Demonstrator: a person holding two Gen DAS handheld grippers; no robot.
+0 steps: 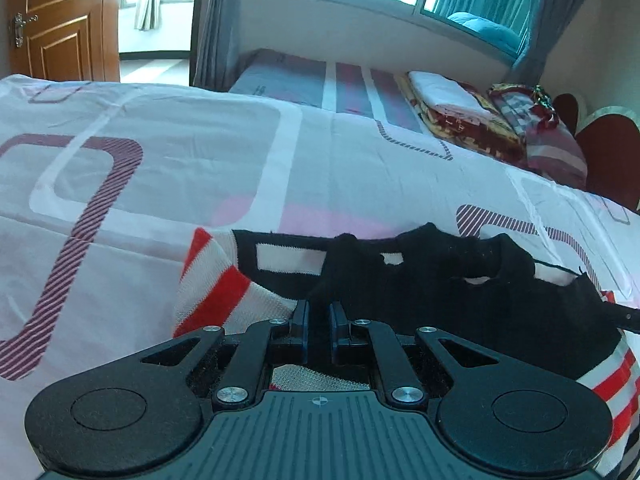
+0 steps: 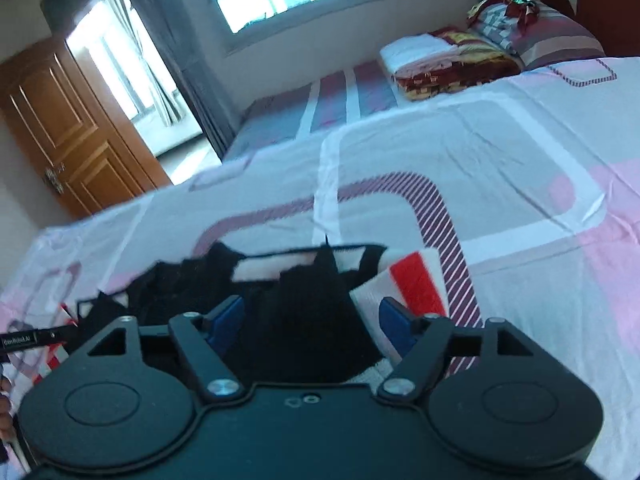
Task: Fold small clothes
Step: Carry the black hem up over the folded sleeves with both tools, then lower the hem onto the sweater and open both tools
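Observation:
A small knit sweater [image 1: 460,280], black with red and white stripes [image 1: 216,276], lies bunched on the bed. My left gripper [image 1: 319,314] is shut on a fold of its black cloth, which stands up between the two fingers. In the right wrist view the same sweater [image 2: 288,280] shows its black part in the middle and a red and white sleeve [image 2: 416,280] to the right. My right gripper [image 2: 312,320] is open, its blue pads [image 2: 230,314] wide apart on either side of the black cloth and not pressing on it.
The bed sheet [image 1: 180,152] is pale with pink and striped rectangles and spreads flat beyond the sweater. Folded blankets [image 1: 452,112] and a pillow [image 1: 552,148] lie at the far right by the headboard. A wooden door [image 1: 60,20] stands at the far left.

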